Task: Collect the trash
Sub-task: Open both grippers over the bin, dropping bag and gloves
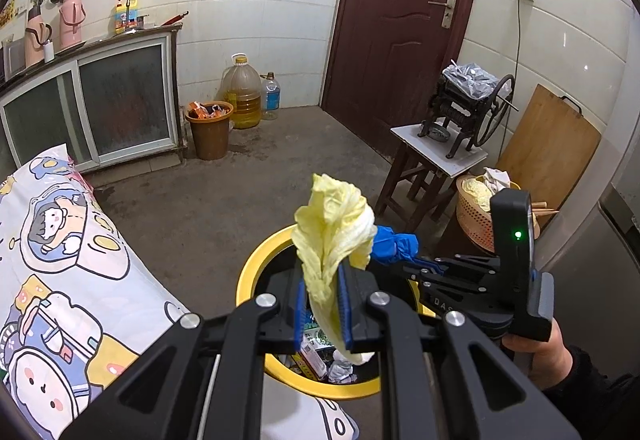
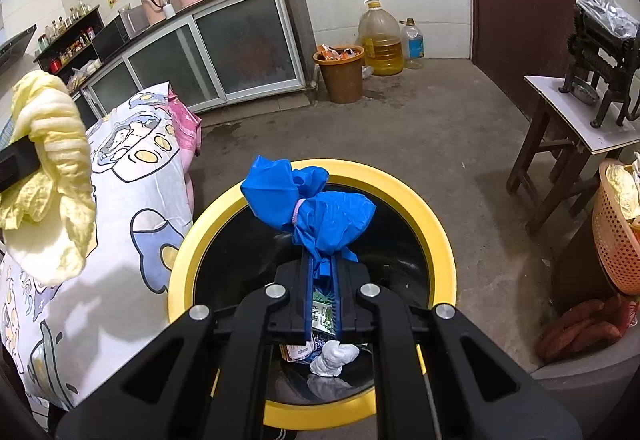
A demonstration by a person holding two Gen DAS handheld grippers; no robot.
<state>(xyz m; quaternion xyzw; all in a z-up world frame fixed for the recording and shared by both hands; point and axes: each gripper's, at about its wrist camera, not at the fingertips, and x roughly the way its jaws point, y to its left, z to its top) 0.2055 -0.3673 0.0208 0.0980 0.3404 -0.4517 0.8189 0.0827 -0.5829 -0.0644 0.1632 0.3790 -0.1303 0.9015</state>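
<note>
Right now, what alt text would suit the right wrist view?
The right gripper pinches a bunched blue plastic bag over a yellow-rimmed bin holding wrappers and tissue. At far left, a cabbage leaf hangs beside a cartoon-print cloth; kitchen cabinets and a brown door stand behind.

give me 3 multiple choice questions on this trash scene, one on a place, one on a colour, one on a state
1. Where is the bin?
A. on the stool
B. on the floor under both grippers
C. on the counter

2. What colour is the bag in the right gripper?
A. blue
B. red
C. white

3. How is the left gripper?
A. open, empty
B. open above the leaf
C. shut on the cabbage leaf

Answers:
1 B, the yellow rim lies below both.
2 A, the knotted plastic is blue.
3 C, the pads pinch the leaf.
</note>
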